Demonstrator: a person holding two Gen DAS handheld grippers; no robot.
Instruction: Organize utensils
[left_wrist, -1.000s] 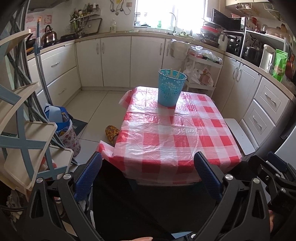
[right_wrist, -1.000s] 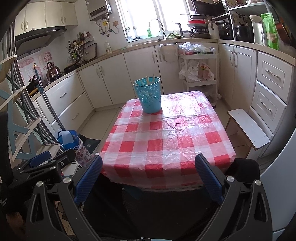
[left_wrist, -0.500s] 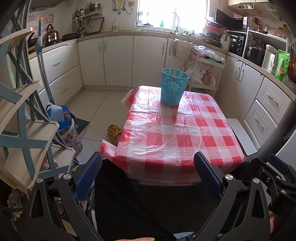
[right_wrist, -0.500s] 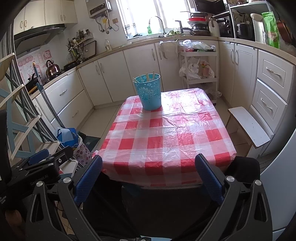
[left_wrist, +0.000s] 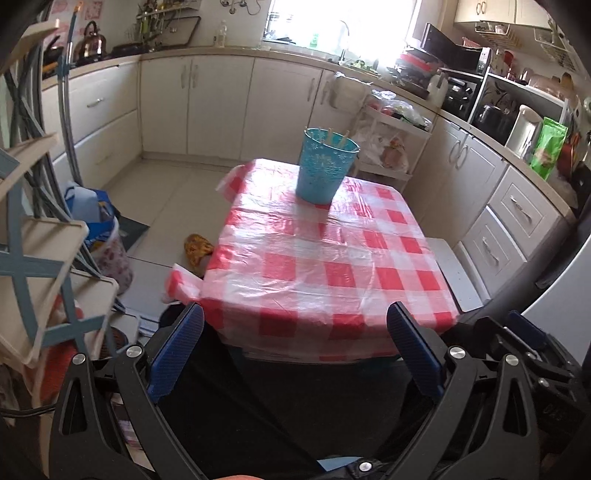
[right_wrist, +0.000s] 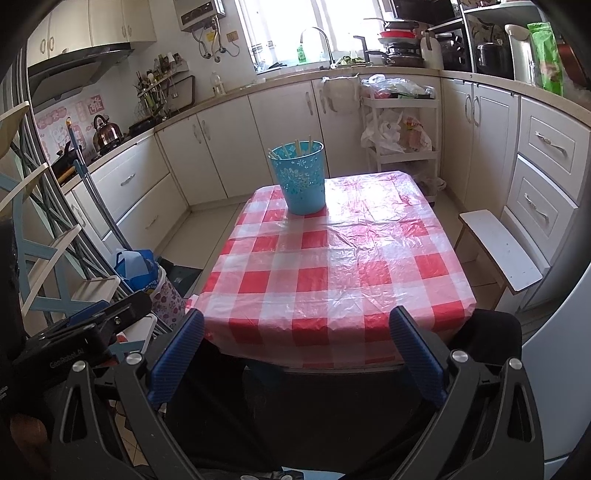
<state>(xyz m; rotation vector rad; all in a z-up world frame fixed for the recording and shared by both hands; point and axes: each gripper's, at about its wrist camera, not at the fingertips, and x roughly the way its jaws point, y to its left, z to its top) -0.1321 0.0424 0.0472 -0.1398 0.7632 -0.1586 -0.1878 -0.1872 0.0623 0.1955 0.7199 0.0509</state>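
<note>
Well beyond both grippers' wide-open, empty fingers (left_wrist: 177, 347) (right_wrist: 415, 354), the blue utensil bucket (right_wrist: 301, 181) stands on the table's far end.

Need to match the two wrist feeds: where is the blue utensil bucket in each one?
Left wrist: the blue bucket stands above centre, at the far end of the checked tablecloth, wooden sticks showing at its rim.
Right wrist: the blue bucket sits just left of centre, on the far left corner of the tablecloth.
Shared landmark: the white trolley with plastic bags, right of and behind the bucket.
</note>
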